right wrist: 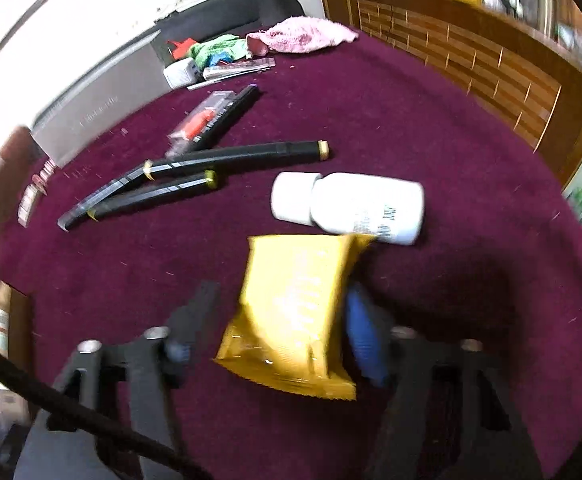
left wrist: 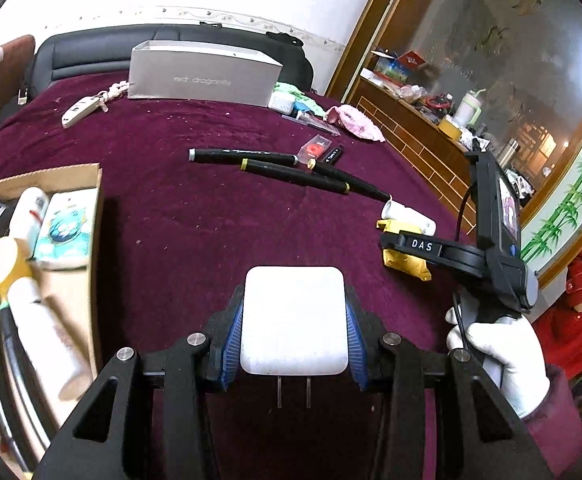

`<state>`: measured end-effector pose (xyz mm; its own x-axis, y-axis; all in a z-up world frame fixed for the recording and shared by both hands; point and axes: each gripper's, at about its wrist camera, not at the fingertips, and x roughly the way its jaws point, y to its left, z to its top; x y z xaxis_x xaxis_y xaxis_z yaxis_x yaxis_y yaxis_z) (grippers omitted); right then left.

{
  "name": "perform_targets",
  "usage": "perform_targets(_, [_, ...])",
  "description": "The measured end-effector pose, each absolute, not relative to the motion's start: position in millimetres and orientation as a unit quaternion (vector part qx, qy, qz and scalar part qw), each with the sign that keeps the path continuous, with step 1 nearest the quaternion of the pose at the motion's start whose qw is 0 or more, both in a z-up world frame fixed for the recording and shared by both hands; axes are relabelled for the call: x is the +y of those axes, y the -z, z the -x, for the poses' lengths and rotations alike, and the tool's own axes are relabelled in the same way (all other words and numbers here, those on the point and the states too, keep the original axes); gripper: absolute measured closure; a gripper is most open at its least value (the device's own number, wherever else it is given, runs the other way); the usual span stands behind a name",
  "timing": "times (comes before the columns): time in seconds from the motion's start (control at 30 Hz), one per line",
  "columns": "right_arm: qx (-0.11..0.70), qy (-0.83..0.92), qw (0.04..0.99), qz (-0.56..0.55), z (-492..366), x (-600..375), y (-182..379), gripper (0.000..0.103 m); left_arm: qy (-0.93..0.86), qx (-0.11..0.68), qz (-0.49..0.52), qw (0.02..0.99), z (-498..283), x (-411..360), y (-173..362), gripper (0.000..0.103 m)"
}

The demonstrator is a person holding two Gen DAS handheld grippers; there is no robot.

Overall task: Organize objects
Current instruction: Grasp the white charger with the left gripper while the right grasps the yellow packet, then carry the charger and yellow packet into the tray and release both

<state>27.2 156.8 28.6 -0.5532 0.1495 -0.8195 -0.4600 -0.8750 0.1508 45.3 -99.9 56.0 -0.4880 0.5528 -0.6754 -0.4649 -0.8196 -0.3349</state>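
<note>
While both grippers tilt down over the maroon cloth (left wrist: 171, 220), left gripper (left wrist: 294, 322) jaws clamp white charger (left wrist: 294, 312), right gripper (right wrist: 291, 320) jaws astride yellow packet (right wrist: 295, 308), grip unclear

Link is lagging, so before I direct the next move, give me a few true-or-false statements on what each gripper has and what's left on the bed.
1. The left gripper is clamped on a white charger plug. True.
2. The yellow packet is already in the cardboard box. False: it lies between the right gripper's fingers, over the maroon blanket.
3. The white bottle stands upright. False: it lies on its side just beyond the packet.
4. Black markers lie on the blanket. True.
5. The cardboard box is empty. False: it holds white tubes and a small pack.
</note>
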Motion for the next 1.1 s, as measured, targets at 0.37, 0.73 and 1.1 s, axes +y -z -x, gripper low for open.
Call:
perform_targets(0.37, [0.191, -0.894, 0.076, 0.399, -70.0, 137.4, -53.3, 0.063, -0.884, -0.105, 0.374, 0.26, -83.0, -179.4, -71.6, 0.064])
perform_targets(0.73, [0.166, -0.901, -0.111, 0.385, -80.1, 27.9, -111.7, 0.063, -0.924, -0.119, 0.348, 0.104, -112.6, -302.7, -69.3, 0.064])
perform_targets(1.1, [0.11, -0.859, -0.232, 0.442, -60.4, -93.1, -96.3, 0.062, -0.931, -0.085, 0.349, 0.061, -93.8, -321.2, -52.1, 0.064])
